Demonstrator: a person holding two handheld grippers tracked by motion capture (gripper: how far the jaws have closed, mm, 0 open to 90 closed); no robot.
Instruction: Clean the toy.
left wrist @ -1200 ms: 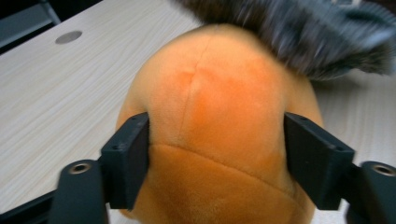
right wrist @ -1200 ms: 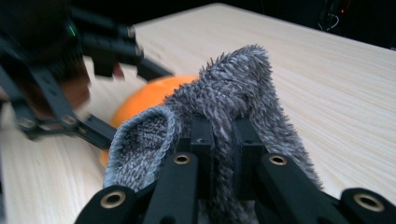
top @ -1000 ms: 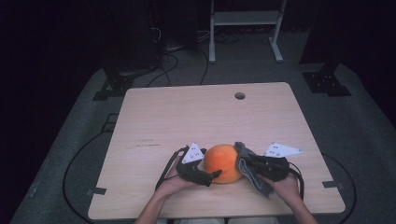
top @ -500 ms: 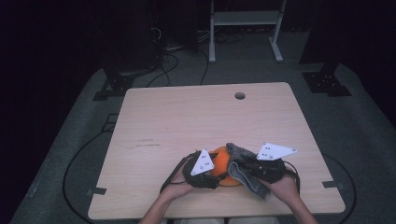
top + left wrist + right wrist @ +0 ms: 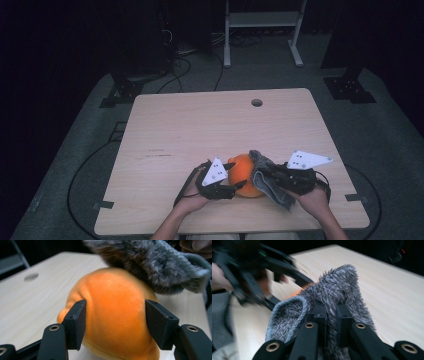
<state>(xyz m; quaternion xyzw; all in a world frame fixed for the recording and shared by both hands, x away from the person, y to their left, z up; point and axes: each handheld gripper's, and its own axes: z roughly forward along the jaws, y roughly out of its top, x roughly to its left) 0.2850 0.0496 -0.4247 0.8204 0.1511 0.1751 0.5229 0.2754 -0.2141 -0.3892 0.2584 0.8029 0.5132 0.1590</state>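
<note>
While closing on the orange plush [image 5: 117, 322], left claw [image 5: 227, 181] level; right claw [image 5: 331, 315] clamping grey cloth [image 5: 337, 287].

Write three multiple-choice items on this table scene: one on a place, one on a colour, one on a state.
1. Where on the table does the plush toy sit?
A. near edge
B. far edge by the hole
C. left corner

2. What colour is the toy?
A. green
B. orange
C. white

3. What does the right gripper hold?
A. nothing
B. the toy
C. a grey cloth

Answers: 1 A, it lies between both hands at the person's side; 2 B, the left gripper view shows orange plush; 3 C, its jaws pinch the fuzzy cloth.
</note>
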